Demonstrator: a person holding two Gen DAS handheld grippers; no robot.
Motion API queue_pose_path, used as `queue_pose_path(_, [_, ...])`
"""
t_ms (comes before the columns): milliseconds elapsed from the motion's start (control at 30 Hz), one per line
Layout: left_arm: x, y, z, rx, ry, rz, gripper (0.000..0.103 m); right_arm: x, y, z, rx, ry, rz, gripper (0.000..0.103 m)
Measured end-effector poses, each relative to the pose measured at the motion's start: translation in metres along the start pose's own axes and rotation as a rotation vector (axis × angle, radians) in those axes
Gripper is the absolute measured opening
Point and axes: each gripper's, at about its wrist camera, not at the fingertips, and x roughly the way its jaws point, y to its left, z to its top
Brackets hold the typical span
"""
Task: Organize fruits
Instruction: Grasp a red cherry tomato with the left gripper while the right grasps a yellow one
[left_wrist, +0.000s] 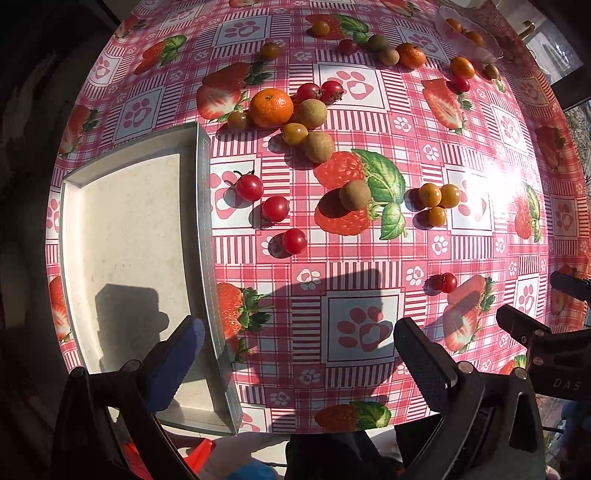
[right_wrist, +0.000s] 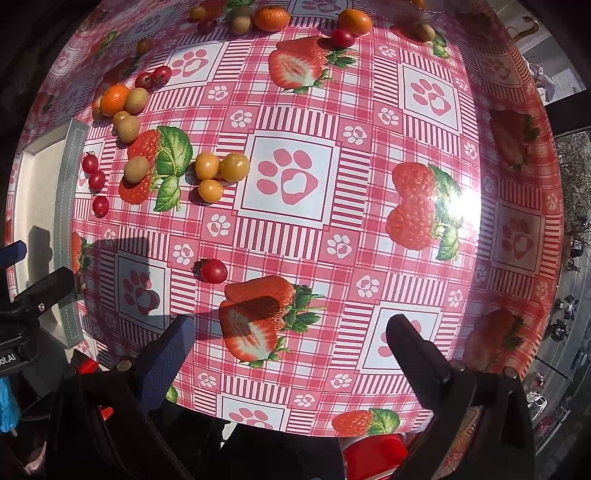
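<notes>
At the bottom of the left wrist view the left hand-held gripper (left_wrist: 299, 339) hangs with its fingers spread wide and nothing between them, its blue-padded finger over the near right corner of the white tray (left_wrist: 125, 236). The right hand-held gripper (right_wrist: 290, 336) is likewise spread and empty, low over the near edge of the table (right_wrist: 369, 229), whose rim curves just below its fingers.

The tray fills the lower left of the left view; it is rectangular, its long axis runs from the near edge up the frame, and its raised right wall faces the fruit. Between the grippers and the fruit lies a broad bare band of checked cloth, with only one cherry tomato (right_wrist: 213, 270) on it, left of centre in the right view.

Further up, three red cherry tomatoes (left_wrist: 275, 208) sit in a loose line just right of the tray wall. Right of them is a brown round fruit (left_wrist: 354, 195), then three yellow berries (left_wrist: 437, 201) touching in a cluster. Beyond, a mandarin (left_wrist: 270, 108) touches more brown fruits and small tomatoes. At the top of the frame further fruits are scattered, near a clear dish (left_wrist: 469, 35) at the upper right table edge
</notes>
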Motion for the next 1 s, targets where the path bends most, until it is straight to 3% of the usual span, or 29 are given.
queue_pose_path(433, [0.024,0.004,0.001,-0.025,0.015,0.017,0.103,0.014,-0.018,0.006,-0.011,-0.018,0.010,0.103])
queue_pose_path(867, [0.064,-0.003,0.027,-0.069,-0.054,0.069,0.103,0.043,0.006,0.073,-0.039,-0.090,0.071,0.103])
queue_pose_path(967, [0.076,-0.003,0.029,-0.086,-0.067,0.080,0.103,0.050,0.012,0.086,-0.050,-0.107,0.089,0.098])
queue_pose_path(1000, [0.079,-0.002,0.029,-0.094,-0.070,0.084,0.103,0.053,0.021,0.092,-0.056,-0.110,0.094,0.091])
